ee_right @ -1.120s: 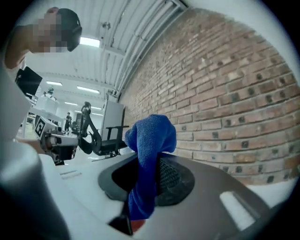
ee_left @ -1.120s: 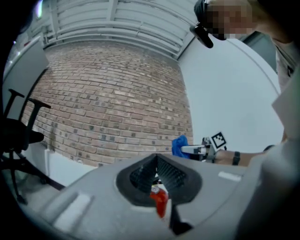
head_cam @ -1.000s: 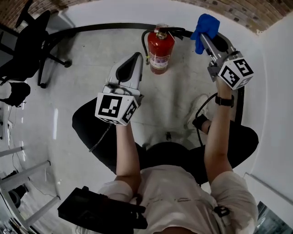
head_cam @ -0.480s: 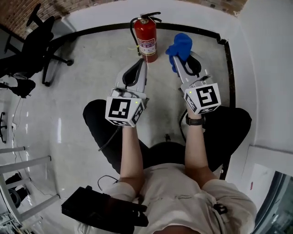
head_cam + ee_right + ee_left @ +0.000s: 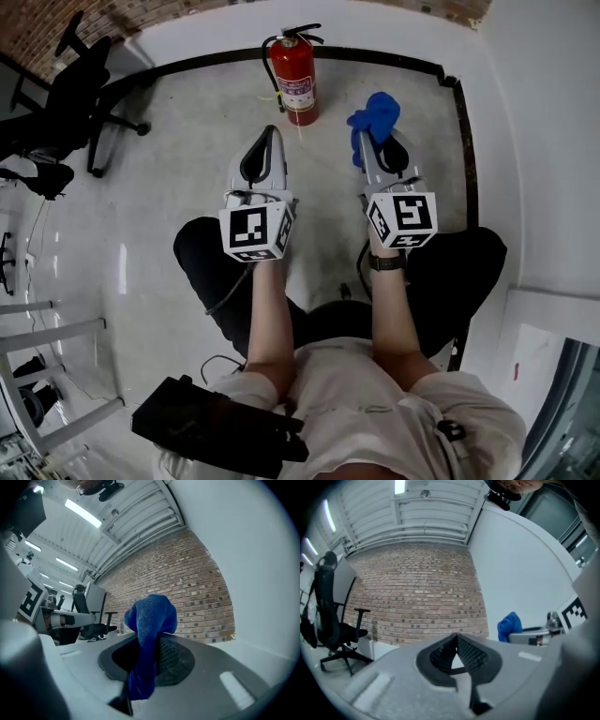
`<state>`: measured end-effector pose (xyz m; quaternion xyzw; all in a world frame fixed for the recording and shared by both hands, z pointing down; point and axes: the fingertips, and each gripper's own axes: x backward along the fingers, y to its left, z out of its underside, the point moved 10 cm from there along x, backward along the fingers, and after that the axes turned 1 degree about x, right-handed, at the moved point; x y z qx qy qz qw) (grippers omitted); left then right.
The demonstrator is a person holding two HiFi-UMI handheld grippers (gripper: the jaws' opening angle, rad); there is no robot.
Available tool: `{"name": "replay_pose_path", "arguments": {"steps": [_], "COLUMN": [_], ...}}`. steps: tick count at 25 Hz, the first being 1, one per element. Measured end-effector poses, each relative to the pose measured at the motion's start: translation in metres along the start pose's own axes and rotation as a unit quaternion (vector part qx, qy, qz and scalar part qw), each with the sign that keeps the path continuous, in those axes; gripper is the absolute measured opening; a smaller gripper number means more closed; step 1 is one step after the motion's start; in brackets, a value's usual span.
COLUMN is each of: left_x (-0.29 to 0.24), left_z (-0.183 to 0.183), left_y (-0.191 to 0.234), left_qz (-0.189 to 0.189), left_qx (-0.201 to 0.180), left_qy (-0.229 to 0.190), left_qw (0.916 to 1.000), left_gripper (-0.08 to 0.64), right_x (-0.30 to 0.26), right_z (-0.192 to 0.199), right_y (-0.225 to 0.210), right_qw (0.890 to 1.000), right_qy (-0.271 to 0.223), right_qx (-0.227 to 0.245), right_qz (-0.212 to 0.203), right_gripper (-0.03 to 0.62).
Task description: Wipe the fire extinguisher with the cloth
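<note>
A red fire extinguisher [image 5: 295, 80] stands upright on the grey floor by the far wall. My left gripper [image 5: 271, 133] points toward it from below, well short of it, with jaws shut and nothing between them [image 5: 456, 639]. To the extinguisher's right, apart from it, my right gripper [image 5: 367, 141] is shut on a blue cloth [image 5: 374, 118]. The cloth [image 5: 149, 620] bunches above the jaws and hangs down through them. In the left gripper view the cloth [image 5: 508, 626] shows at the right; the extinguisher appears in neither gripper view.
A black office chair [image 5: 66, 89] stands at the far left. A black strip [image 5: 394, 61] runs along the wall's foot and down the right side. A black bag [image 5: 216, 436] lies by the person. Metal frame legs [image 5: 47, 375] stand at the lower left.
Both grippers have drawn back toward the person. The right gripper with the cloth came down from beside the extinguisher's top to level with the left gripper.
</note>
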<state>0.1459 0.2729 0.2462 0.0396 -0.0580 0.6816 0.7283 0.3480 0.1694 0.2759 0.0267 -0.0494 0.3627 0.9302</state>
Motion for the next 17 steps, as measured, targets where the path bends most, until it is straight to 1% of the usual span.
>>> {"name": "replay_pose_path", "arguments": {"steps": [2,5,11,17], "left_x": [0.004,0.009,0.018,0.030], "left_z": [-0.001,0.002,0.009,0.003], "left_y": [0.005,0.006,-0.002,-0.004], "left_qz": [-0.011,-0.007,0.012,0.021], "left_qx": [-0.003,-0.002,0.003,0.004], "left_qy": [0.000,0.005,0.011,-0.006], "left_qw": [0.9999,1.0000,0.9999,0.9998], "left_gripper": [0.003,0.003,0.003,0.003], "right_x": [0.002,0.004,0.010,0.018], "right_z": [0.001,0.003,0.009,0.001], "right_y": [0.001,0.003,0.013,0.025], "right_qw": [1.000,1.000,0.999,0.999], "right_qy": [0.008,0.018,0.035,0.023], "right_qx": [0.002,0.004,0.010,0.032], "right_qz": [0.014,0.018,0.002,-0.006], "right_gripper": [0.078,0.078,0.077,0.077]}}
